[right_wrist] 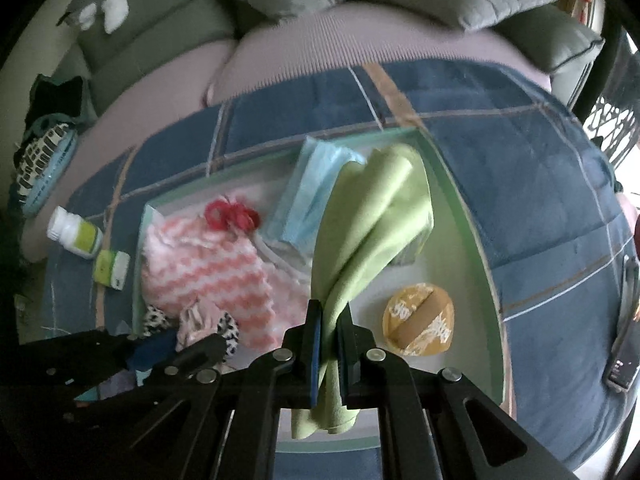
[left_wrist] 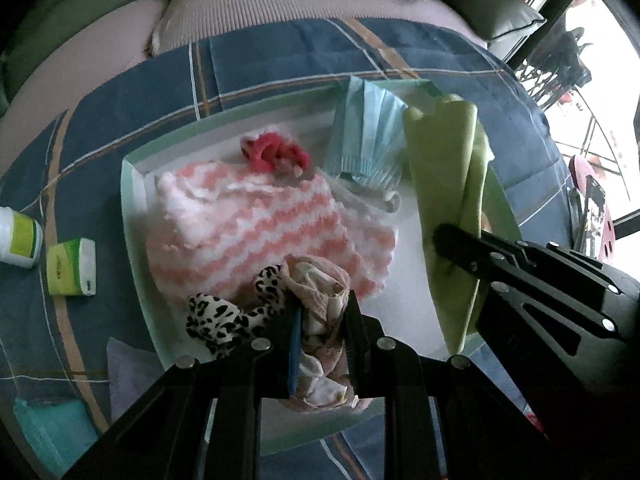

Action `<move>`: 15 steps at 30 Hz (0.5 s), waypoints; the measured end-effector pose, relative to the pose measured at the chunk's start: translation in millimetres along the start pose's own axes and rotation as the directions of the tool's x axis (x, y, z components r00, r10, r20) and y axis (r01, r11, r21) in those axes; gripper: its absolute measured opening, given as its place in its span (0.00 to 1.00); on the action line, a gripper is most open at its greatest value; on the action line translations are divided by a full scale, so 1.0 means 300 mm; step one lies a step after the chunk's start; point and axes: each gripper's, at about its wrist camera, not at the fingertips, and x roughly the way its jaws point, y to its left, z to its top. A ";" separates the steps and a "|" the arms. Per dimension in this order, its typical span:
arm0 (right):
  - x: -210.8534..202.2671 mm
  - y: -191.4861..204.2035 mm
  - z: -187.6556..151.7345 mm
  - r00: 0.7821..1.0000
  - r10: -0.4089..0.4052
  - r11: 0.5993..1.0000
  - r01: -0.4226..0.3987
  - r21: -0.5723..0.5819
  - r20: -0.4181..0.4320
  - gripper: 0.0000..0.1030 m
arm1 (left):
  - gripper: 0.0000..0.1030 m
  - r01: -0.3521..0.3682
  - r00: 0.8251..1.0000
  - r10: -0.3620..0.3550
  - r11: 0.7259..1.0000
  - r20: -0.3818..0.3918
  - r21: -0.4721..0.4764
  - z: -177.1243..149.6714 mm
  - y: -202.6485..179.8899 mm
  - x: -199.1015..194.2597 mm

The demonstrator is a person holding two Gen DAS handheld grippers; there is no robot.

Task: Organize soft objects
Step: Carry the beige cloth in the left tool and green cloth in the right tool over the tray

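Both grippers are over the tray [left_wrist: 132,208], each w/ a soft thing pinched. Left gripper [left_wrist: 320,344], bottom centre of the left view, has its jaws clenched on a pinkish cloth [left_wrist: 320,284]; the cloth bunches above the fingers and spills below them, so it looks carried, not resting. A leopard scrunchie [left_wrist: 224,316] sits just left of it at the tray's near edge; whether it's touching the cloth I can't tell.

Right gripper [right_wrist: 329,344], bottom centre of the right view, jaws closed tight on a green cloth [right_wrist: 372,216]. It's gripped near one end, w/ the long part draped fwd toward the tray's far corner and a short tail below the fingers. Probably held by the end so it can be laid out flat rather than dumped.

Already in the tray: striped towel [left_wrist: 260,232] centre-left, red scrunchie [left_wrist: 276,152] at its far edge, blue masks [left_wrist: 368,136] in the upper part by the back wall, and a tan pouch [right_wrist: 418,320] lower right in the right view. Looks like flat stuff goes at the back, small bits at the front.

Outside the tray, left side on the blue blanket [left_wrist: 280,52]: bottle [left_wrist: 20,236] and small box [left_wrist: 72,266]. They're hard items, so prob. left out on purpose. A phone [right_wrist: 626,340] lies at the far right edge of the right view.

My read: sorting is well along, and these two cloths still need a spot in the tray.
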 end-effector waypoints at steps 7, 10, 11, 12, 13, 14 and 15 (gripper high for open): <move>0.055 -0.029 -0.001 0.998 0.003 1.000 -0.001 0.028 -0.056 0.09 | 0.19 -0.011 1.000 0.011 1.000 -0.026 0.010 -0.007 -0.011 0.036; 0.075 -0.036 -0.002 0.997 0.008 0.999 -0.005 0.037 -0.078 0.10 | 0.19 -0.014 0.999 0.014 1.000 -0.029 0.014 -0.005 -0.014 0.043; 0.078 -0.039 -0.003 0.997 0.010 0.999 -0.007 0.040 -0.081 0.10 | 0.19 -0.014 0.999 0.014 1.000 -0.029 0.013 -0.003 -0.015 0.044; 0.077 -0.041 -0.003 0.997 0.012 0.999 -0.008 0.044 -0.081 0.10 | 0.19 -0.011 1.000 0.011 1.000 -0.028 0.011 -0.004 -0.014 0.042; 0.075 -0.041 -0.002 0.997 0.012 0.999 -0.009 0.045 -0.079 0.10 | 0.19 -0.010 1.000 0.010 1.000 -0.029 0.009 0.000 -0.016 0.045; 0.072 -0.042 -0.001 0.997 0.013 0.999 -0.010 0.046 -0.076 0.10 | 0.20 -0.010 1.000 0.010 1.000 -0.029 0.009 -0.001 -0.020 0.050; 0.068 -0.043 -0.001 0.997 0.015 0.999 -0.012 0.048 -0.074 0.10 | 0.20 -0.011 1.000 0.011 1.000 -0.029 0.009 0.000 -0.023 0.050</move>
